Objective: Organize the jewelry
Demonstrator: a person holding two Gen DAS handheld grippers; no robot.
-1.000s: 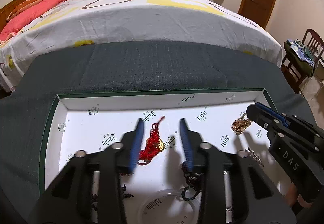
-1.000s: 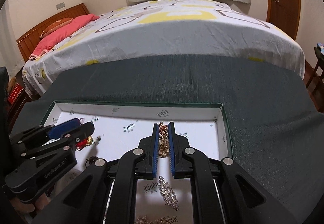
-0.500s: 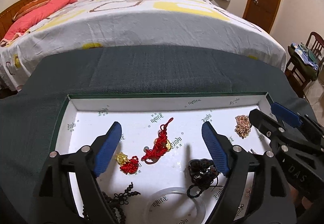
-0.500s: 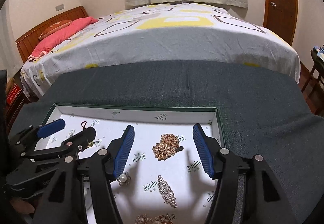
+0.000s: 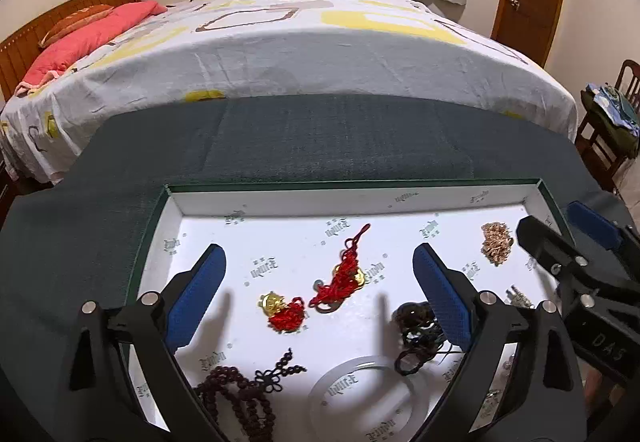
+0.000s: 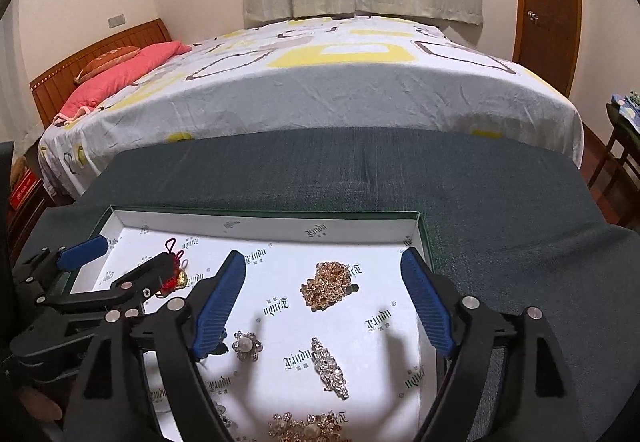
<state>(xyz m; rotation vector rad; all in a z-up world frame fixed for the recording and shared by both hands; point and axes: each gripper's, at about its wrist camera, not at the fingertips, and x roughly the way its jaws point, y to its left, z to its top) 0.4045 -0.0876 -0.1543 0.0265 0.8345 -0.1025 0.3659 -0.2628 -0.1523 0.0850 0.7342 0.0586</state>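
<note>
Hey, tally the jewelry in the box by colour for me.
Red knotted charms: 2
Dark bead or cord pieces: 2
White bangle: 1
Gold clusters: 2
Silver or pearl brooches: 2
Total: 9

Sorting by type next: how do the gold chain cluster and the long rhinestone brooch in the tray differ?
The gold chain cluster is a rose-gold, bunched heap; the rhinestone brooch is silver-white, narrow and elongated. The cluster lies nearer the tray's far wall, the brooch nearer the camera. Both rest loose on the tray floor, ungripped.
</note>
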